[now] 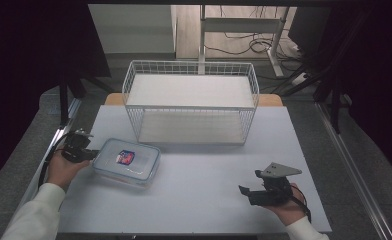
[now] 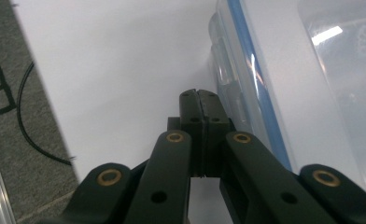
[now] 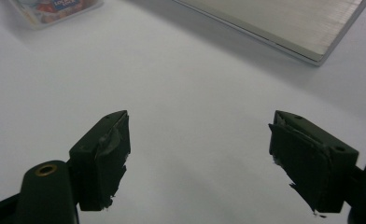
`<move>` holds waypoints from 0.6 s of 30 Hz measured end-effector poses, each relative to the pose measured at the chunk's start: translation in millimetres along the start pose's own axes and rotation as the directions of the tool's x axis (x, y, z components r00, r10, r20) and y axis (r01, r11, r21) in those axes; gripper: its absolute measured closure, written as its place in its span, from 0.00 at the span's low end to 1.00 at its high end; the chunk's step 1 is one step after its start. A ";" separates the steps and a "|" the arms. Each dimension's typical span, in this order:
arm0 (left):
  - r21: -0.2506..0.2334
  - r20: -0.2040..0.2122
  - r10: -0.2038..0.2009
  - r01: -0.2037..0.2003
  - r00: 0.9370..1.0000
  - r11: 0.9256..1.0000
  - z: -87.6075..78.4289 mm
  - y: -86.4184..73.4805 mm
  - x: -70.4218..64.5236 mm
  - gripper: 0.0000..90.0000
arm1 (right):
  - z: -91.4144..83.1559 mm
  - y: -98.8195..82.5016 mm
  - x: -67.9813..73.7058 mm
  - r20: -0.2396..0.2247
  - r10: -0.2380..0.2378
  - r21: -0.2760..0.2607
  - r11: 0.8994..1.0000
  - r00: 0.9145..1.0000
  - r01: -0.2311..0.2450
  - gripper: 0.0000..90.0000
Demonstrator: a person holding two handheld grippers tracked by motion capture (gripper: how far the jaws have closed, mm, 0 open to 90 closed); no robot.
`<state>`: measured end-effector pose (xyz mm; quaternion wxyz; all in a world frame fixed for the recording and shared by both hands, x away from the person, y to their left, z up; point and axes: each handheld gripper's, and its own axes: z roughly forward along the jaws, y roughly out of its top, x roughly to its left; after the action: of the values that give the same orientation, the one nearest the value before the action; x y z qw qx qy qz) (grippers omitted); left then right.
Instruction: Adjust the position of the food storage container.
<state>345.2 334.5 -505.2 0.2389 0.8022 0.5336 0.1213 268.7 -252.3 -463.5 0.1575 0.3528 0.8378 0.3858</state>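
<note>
left tool [image 1: 84, 151]: held in the person's left hand [image 1: 61, 167] at the worktop's [image 1: 194, 200] left edge, tip just beside the near-left end of the container. in the left gripper view its jaws are pressed together with nothing between them, tips next to the container's side latch.

clear plastic container [image 1: 126, 160]: rectangular, blue-sealed lid on, lying flat on the worktop left of centre, in front of the rack; a red and blue packet [image 1: 125, 157] shows through the lid.

white wire rack [image 1: 191, 101]: two shelves, standing at the worktop's far middle.

right tool [image 1: 254, 189]: held in the right hand [image 1: 284, 205] at the near right, well apart from the container, jaws spread wide over bare worktop, gripping nothing.
</note>
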 end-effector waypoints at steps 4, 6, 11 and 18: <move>-0.001 0.018 0.028 -0.028 0.999 1.000 2.8 1.2 -10.8 1.00 | 1.1 -0.4 0.8 -0.003 -0.009 0.006 1.000 1.000 0.009 0.23; -0.003 0.025 0.033 -0.033 0.999 0.999 3.5 1.5 -14.9 1.00 | 0.9 -0.3 0.8 -0.003 -0.009 0.007 1.000 1.000 0.009 0.23; -0.010 0.042 0.037 -0.036 0.998 0.999 4.5 1.8 -20.7 1.00 | 0.7 -0.3 1.0 -0.004 -0.007 0.007 1.000 1.000 0.007 0.23; -0.011 0.082 0.065 -0.065 0.994 0.998 6.6 6.2 -41.2 1.00 | 0.9 -0.2 1.2 -0.002 -0.011 0.008 1.000 1.000 0.011 0.23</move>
<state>336.6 293.1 -505.2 0.2599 0.8225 0.4964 0.0980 268.3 -251.0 -464.3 0.1572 0.3485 0.8414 0.3820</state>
